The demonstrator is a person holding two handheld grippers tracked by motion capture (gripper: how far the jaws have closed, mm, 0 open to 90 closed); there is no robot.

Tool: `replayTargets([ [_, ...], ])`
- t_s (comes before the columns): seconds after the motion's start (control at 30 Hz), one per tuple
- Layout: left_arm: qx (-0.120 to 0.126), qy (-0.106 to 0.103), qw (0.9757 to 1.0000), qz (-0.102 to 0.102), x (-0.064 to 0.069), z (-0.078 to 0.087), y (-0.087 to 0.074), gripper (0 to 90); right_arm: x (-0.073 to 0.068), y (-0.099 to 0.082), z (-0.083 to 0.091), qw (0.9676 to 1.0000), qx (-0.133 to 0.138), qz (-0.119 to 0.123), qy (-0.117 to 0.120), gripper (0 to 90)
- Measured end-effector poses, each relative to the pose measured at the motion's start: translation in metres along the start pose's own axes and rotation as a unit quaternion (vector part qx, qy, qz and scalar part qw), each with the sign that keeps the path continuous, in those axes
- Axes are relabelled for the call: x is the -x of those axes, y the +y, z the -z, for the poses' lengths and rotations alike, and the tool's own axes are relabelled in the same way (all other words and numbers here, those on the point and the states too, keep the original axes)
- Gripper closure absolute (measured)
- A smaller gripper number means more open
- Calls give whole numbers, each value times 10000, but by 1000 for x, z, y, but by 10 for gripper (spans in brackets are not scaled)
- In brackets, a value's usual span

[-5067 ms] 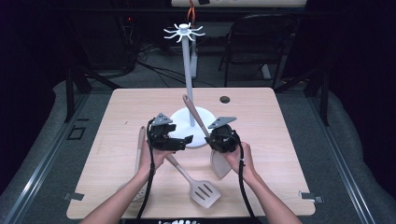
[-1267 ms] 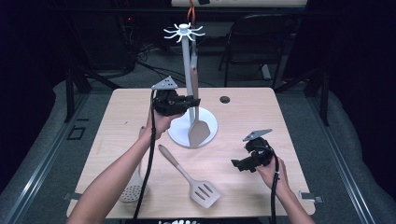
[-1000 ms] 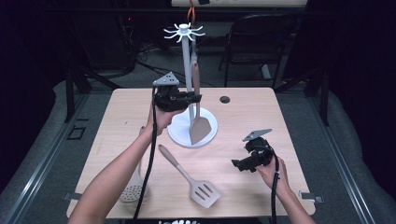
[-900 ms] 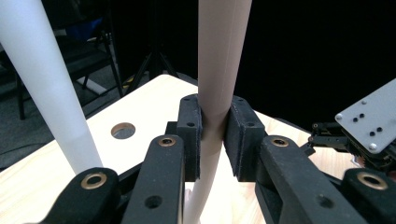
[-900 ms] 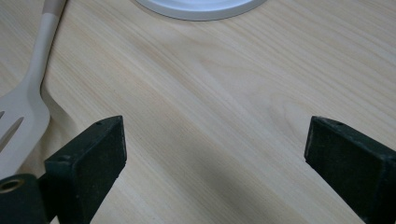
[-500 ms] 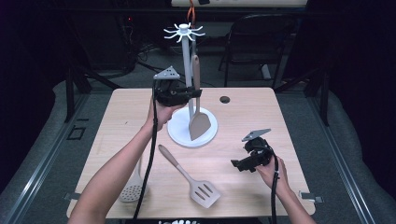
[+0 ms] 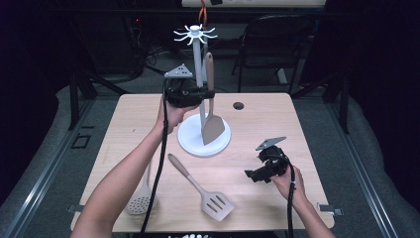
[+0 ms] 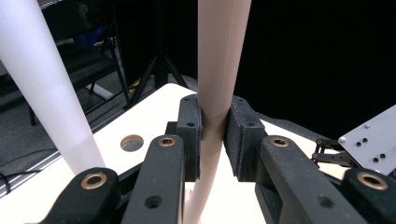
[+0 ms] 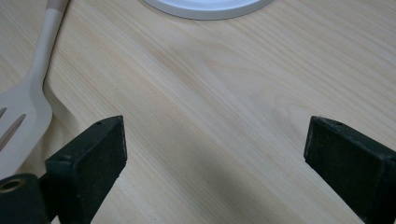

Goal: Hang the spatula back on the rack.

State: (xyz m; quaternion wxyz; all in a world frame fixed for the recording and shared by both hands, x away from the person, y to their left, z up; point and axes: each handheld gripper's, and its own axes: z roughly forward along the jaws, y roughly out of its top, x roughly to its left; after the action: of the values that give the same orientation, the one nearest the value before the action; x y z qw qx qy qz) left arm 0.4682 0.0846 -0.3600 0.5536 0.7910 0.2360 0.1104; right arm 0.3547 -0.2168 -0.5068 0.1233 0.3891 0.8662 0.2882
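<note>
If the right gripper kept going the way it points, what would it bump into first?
Probably the bare table. The open right gripper tilts down at the wood, with the slotted spatula off to one side and the stand's base farther ahead.

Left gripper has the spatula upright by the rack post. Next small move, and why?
Probably lift a little more and ease toward the hooks: the left gripper is shut on the spatula mid-handle, whose top sits just below them beside the post.

Light wooden table (image 7: 124, 124) with a round cable hole (image 7: 238, 105), grey carpeted floor (image 7: 44, 148), black metal chair (image 7: 277, 47) behind, dark room, cables on the floor (image 7: 148, 52)
</note>
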Motion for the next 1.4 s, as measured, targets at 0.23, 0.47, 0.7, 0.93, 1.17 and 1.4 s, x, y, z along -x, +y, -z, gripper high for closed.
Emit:
replayTargets([
  [0.23,24,2,10000,48,-3,1,7,769,0,1,-1,10000,-30,12,9,55],
  [0.47,79,16,10000,49,-4,3,14,769,0,0,-2,10000,-47,3,51,56],
  [0.7,85,30,9999,57,-5,5,21,769,-2,1,-3,10000,-46,58,37,59],
  [0.93,164,-39,9996,211,-9,6,23,768,-3,1,-3,9998,-160,125,-10,61],
  [1.17,198,15,9994,297,-13,7,22,768,-3,1,-5,9997,-162,157,-4,62],
  [1.4,145,128,9990,400,-20,7,19,768,-3,1,-6,9996,-225,198,-15,64],
])
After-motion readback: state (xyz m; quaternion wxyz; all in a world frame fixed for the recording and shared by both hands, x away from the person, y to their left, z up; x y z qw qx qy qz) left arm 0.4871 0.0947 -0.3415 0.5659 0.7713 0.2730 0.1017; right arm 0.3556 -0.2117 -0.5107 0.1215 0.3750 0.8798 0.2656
